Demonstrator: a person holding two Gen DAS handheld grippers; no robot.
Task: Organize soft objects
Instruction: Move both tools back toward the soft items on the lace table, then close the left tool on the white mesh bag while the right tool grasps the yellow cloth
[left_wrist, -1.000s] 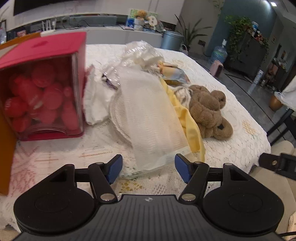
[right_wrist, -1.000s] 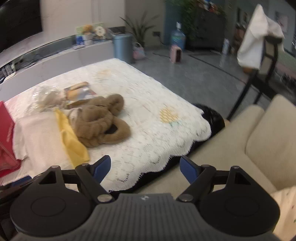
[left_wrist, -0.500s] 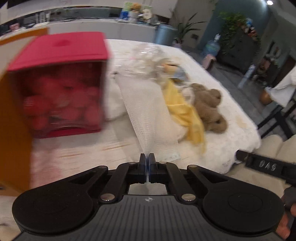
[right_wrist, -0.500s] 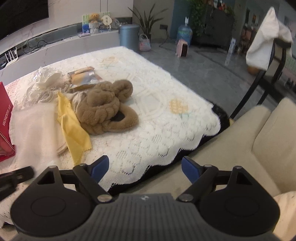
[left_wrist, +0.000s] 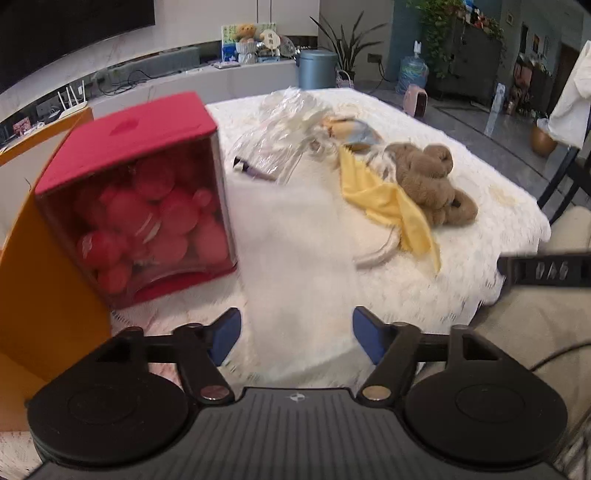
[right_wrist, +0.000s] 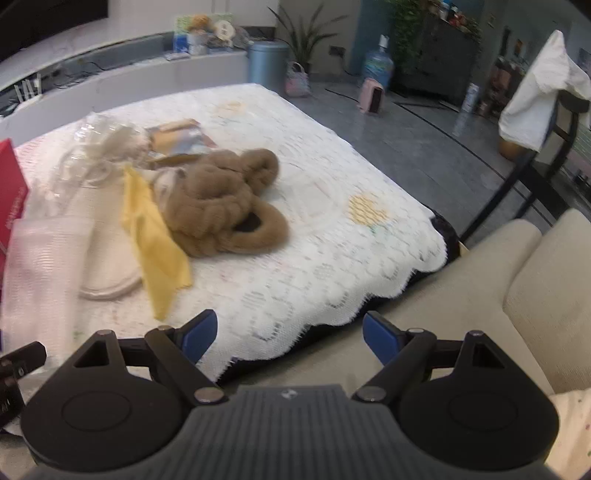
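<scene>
White cloth (left_wrist: 295, 258) seemingly between left tool (left_wrist: 295, 336)

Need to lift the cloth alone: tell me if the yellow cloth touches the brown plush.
Touching: in the right wrist view the yellow cloth lies against the brown plush.

— What lies on the table (left_wrist: 491, 229)?
— A box (left_wrist: 140, 199) at left, a cloth (left_wrist: 299, 266) beside it, a plush toy (left_wrist: 428, 184) at right, a plastic bag (left_wrist: 284, 136) behind.
</scene>
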